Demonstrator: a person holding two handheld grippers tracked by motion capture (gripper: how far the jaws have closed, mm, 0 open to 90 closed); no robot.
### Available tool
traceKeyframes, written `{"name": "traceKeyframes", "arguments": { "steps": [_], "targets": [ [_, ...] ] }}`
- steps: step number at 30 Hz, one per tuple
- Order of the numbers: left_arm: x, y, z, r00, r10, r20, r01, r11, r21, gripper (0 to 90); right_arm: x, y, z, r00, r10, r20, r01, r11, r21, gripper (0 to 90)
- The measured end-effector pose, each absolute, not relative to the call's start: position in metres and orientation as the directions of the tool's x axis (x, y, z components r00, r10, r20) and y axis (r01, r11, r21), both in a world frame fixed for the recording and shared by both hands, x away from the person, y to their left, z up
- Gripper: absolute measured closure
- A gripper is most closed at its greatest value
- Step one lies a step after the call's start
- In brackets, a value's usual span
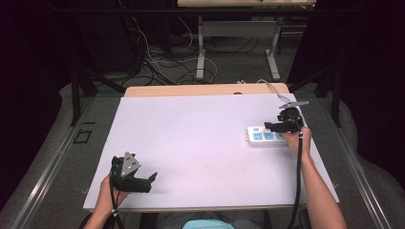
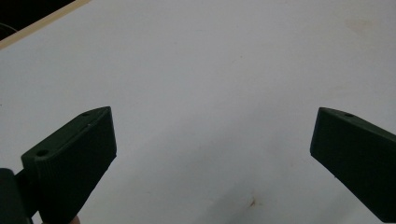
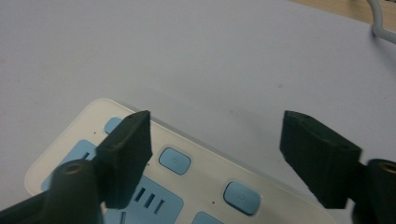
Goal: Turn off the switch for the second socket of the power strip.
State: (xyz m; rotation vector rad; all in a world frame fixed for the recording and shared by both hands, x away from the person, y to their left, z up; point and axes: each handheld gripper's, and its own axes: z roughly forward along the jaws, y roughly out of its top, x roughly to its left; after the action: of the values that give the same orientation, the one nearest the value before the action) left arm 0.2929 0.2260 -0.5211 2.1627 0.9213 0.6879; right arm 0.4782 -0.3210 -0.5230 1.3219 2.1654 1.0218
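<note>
A white power strip [image 1: 260, 136] with light-blue sockets and buttons lies on the white tabletop [image 1: 200, 143] at the right. My right gripper [image 1: 274, 128] hovers over its right part. In the right gripper view the jaws [image 3: 217, 116] stand apart above the strip [image 3: 196, 149], one jaw over the sockets and the other past its far edge, with nothing pressed between them. Two blue buttons [image 3: 174, 160] show between the jaws. My left gripper [image 1: 154, 176] rests near the front left corner of the table, open, with bare white surface between its jaws [image 2: 214, 114].
The strip's white cable [image 1: 270, 86] runs off over the wooden back edge [image 1: 191, 89] of the table; it also shows as a white cable [image 3: 378, 18] in the right gripper view. Beyond stand table legs and loose wires on the floor [image 1: 157, 62].
</note>
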Motion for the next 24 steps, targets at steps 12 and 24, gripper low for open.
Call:
{"name": "traceKeyframes", "arguments": {
  "steps": [12,24],
  "targets": [
    [0.2926,0.2258,-0.5213,0.613,0.766,0.194,0.41,-0.517,0.751,0.3,0.4749,-0.3199,-0.5215,-0.476,0.878,0.05,0.575,0.267,0.774,90.0],
    [0.2929,0.2265,-0.5211,0.609,0.765,0.208,0.401,-0.524,0.752,0.4,0.4743,-0.3137,-0.5215,-0.493,0.869,0.027,0.573,0.301,0.762,90.0]
  ]
}}
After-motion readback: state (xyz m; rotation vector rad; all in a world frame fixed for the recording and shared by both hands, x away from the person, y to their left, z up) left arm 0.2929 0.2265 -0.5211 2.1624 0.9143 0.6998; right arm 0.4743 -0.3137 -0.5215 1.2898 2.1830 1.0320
